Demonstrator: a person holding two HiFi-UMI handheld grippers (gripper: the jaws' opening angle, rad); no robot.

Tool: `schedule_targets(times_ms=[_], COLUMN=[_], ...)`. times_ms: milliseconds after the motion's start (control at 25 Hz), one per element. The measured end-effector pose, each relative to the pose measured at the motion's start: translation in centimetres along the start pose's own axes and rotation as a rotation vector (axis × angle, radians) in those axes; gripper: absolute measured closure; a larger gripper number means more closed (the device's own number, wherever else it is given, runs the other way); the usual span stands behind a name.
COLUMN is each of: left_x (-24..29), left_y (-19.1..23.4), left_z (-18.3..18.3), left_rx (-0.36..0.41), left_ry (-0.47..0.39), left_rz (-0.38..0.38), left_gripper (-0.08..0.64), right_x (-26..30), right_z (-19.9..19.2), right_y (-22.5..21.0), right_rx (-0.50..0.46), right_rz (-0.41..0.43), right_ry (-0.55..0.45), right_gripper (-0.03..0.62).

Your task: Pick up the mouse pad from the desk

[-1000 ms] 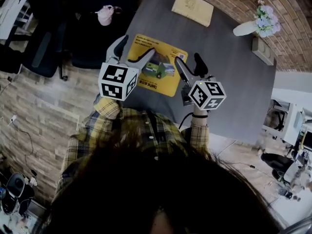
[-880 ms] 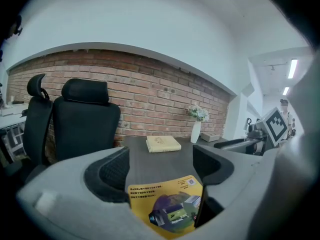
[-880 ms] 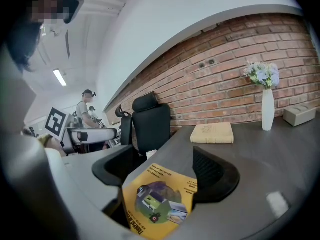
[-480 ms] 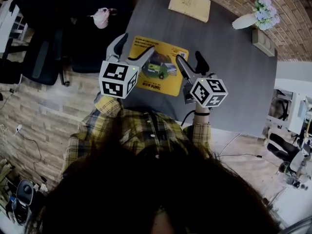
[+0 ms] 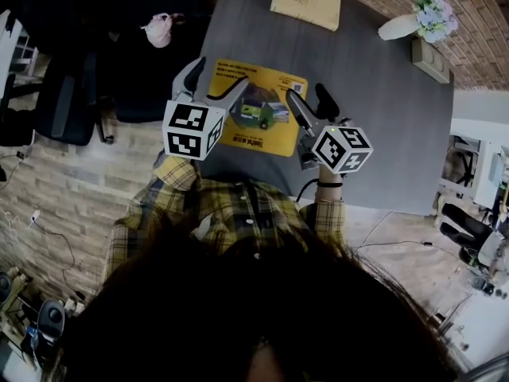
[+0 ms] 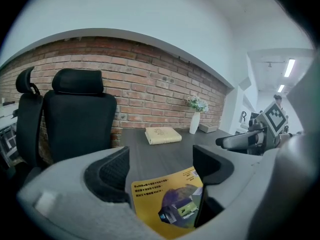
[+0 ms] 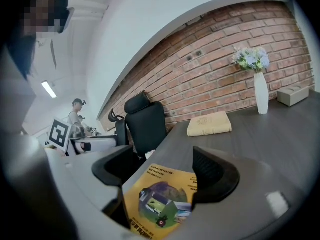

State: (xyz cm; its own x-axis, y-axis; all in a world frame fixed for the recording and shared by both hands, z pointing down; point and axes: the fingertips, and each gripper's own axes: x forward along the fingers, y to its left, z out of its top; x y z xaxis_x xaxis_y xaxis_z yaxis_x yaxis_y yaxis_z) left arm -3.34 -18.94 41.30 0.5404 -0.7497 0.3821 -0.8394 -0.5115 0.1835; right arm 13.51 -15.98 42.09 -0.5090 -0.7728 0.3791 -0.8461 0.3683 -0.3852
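Observation:
The yellow mouse pad (image 5: 256, 108) with a printed picture lies flat on the dark grey desk (image 5: 382, 126), near its left edge. My left gripper (image 5: 216, 76) hovers over the pad's left part, open, nothing between its jaws. My right gripper (image 5: 312, 98) hangs over the pad's right edge, also open and holding nothing. In the left gripper view the mouse pad (image 6: 167, 199) shows between the wide jaws of the left gripper (image 6: 162, 166). The right gripper view shows the mouse pad (image 7: 160, 199) below the spread jaws of the right gripper (image 7: 165, 174).
A tan book (image 5: 305, 1) lies at the desk's far side. A white vase with flowers (image 5: 415, 21) and a small box (image 5: 433, 60) stand at the far right by the brick wall. Black office chairs (image 5: 87, 78) stand left of the desk, a pink item (image 5: 157, 32) among them.
Both grippers have shifted only slightly over the pad; the view has drifted a little. The jaws stay open and the pad has not moved.

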Motion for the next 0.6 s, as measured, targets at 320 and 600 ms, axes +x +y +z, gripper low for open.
schedule_targets(times_ms=[320, 600], left_x=[2.0, 3.4], left_y=[0.2, 0.4], left_z=[-4.0, -7.8], left_rx=[0.001, -0.006], left_ry=[0.109, 0.201], left_rz=[-0.007, -0.008], left_gripper=[0.167, 0.167], right_x=[0.7, 1.1], right_z=[-2.8, -5.7], right_y=[-1.9, -3.4], right_rx=[0.141, 0.232], right_rz=[0.015, 0.028], right_ry=[0.051, 0.117], right_gripper=[0.241, 0.241])
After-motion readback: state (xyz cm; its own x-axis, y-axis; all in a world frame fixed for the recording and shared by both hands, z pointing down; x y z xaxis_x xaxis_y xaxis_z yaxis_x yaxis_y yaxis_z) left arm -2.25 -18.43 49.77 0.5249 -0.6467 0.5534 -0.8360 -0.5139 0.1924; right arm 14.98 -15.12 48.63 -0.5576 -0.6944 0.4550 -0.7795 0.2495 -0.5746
